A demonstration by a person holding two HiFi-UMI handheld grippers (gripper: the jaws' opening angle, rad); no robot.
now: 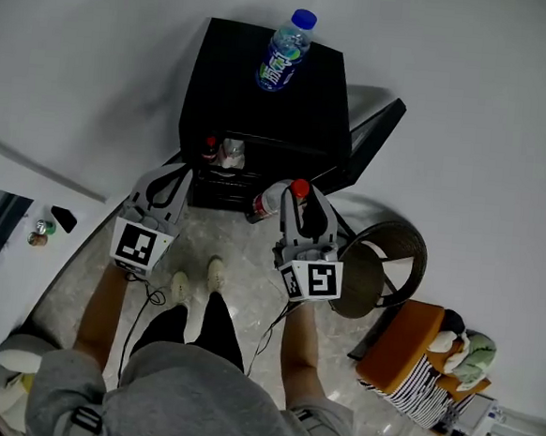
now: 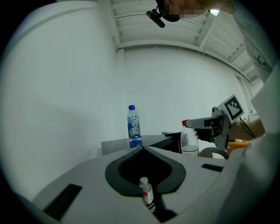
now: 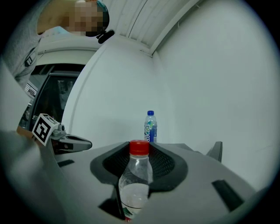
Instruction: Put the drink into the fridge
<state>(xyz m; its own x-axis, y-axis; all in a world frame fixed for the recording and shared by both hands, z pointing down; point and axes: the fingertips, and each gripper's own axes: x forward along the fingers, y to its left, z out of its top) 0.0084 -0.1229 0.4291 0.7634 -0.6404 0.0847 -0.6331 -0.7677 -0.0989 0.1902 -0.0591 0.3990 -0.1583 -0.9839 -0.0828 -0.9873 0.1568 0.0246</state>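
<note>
Holds left claw narrowly parted, gripping nothing, just beside black fridge. Inside, small bottles on a shelf; on top, blue-capped bottle upright; door open to the right. Clamps drink in right claw before the open fridge, red cap up, long axis near vertical. Round stool just right of that claw.

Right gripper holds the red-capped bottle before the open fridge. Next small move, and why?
Probably ease the right gripper forward to carry the red-capped bottle into the fridge. Its jaws clamp the bottle, the door stands open, and the bottle hangs just outside the opening, with two bottles standing inside at its left.
</note>
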